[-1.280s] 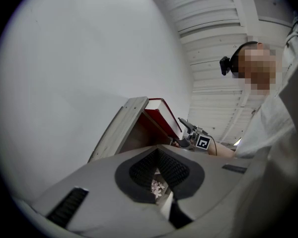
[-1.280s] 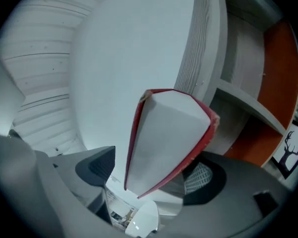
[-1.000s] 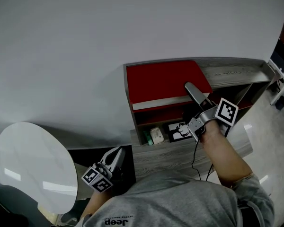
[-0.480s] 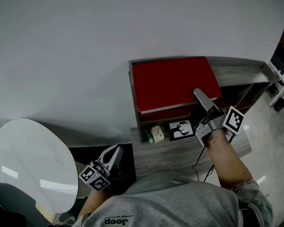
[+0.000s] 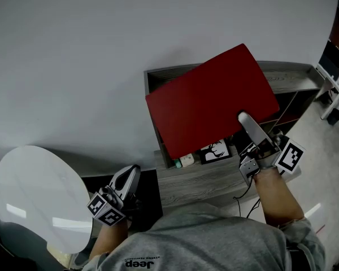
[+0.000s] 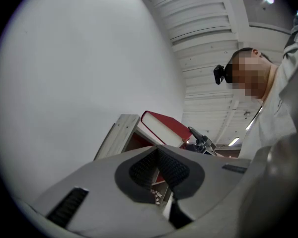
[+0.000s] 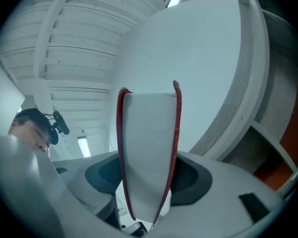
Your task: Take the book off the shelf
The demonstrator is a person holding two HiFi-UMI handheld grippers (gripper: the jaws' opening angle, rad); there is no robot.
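Observation:
The red book (image 5: 212,103) hangs tilted in the air over the grey wooden shelf (image 5: 285,75), clear of its top. My right gripper (image 5: 246,120) has it by the near right edge. In the right gripper view the book's page edge (image 7: 148,148) stands between the jaws, which are still closing, with both pads pressed on the red covers. My left gripper (image 5: 130,175) is low at the left, far from the shelf, shut with nothing in it. The left gripper view shows its pads (image 6: 169,168) meeting, with the book (image 6: 164,127) and shelf (image 6: 120,133) beyond.
A round white tabletop (image 5: 37,199) lies at the lower left. On the shelf's lower level stand a black-and-white deer picture (image 5: 214,150) and small boxes (image 5: 183,161). A plain grey wall fills the back. The person's head shows in both gripper views.
The book has risen off the top of the shelf and tipped, its far corner swinging up. My right gripper moved right and toward me with it. The left gripper barely shifted.

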